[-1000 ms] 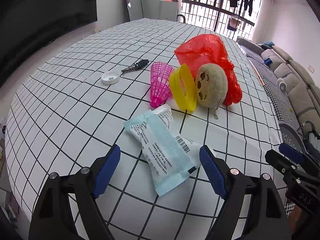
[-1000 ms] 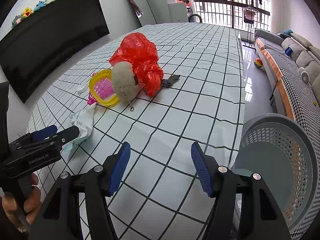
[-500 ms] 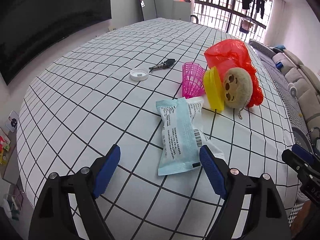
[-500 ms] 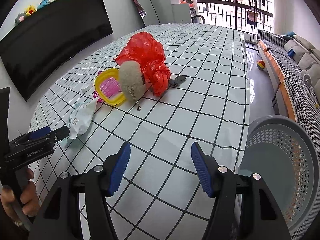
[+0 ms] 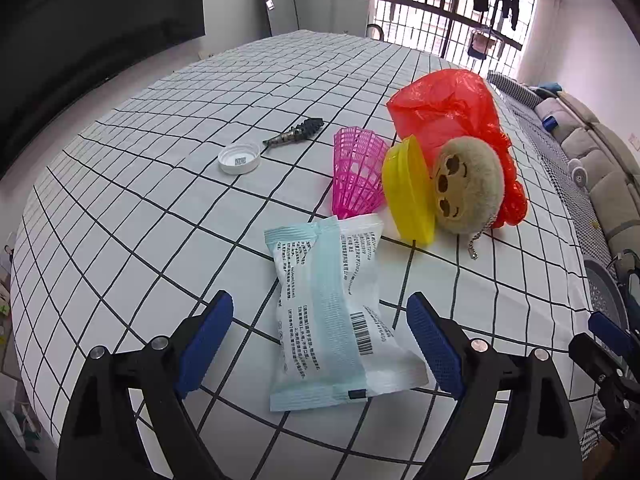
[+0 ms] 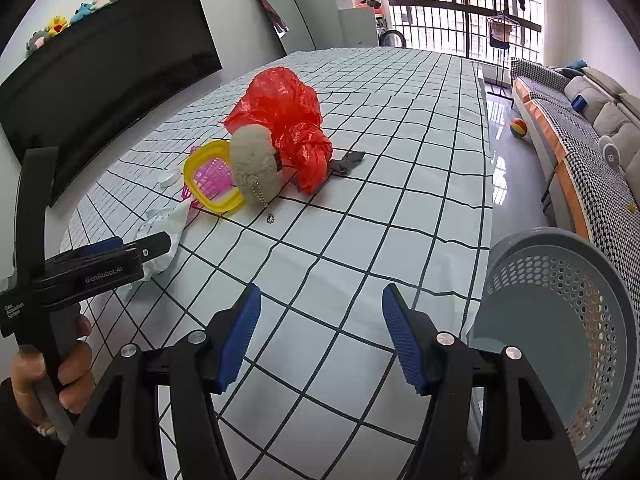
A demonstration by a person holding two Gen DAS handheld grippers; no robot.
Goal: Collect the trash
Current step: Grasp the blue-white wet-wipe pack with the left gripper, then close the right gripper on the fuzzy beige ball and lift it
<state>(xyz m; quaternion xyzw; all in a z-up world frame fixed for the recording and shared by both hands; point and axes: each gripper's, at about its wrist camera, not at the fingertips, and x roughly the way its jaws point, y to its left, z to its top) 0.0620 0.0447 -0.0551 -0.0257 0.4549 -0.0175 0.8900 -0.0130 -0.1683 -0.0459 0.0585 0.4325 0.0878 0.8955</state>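
Note:
A pale blue and white wrapper (image 5: 336, 312) lies flat on the checked tablecloth. My left gripper (image 5: 320, 340) is open and straddles the wrapper's near end just above it. Beyond it lie a red plastic bag (image 5: 448, 108), a pink shuttlecock (image 5: 356, 172), a yellow ring lid (image 5: 408, 192), a round plush toy (image 5: 468, 188), a white bottle cap (image 5: 239, 158) and a small dark object (image 5: 296, 134). My right gripper (image 6: 320, 336) is open and empty over the table's near right edge. The grey mesh bin (image 6: 560, 320) stands beside the table.
The left gripper's body (image 6: 92, 268) shows at the left of the right wrist view, over the wrapper (image 6: 164, 220). A dark scrap (image 6: 348, 160) lies by the red bag (image 6: 288, 116). A sofa (image 6: 592, 120) and a ball (image 6: 518, 128) are beyond the table.
My left gripper has come closer to the wrapper, which now sits between its fingers. The right gripper has drifted slightly; both stay open.

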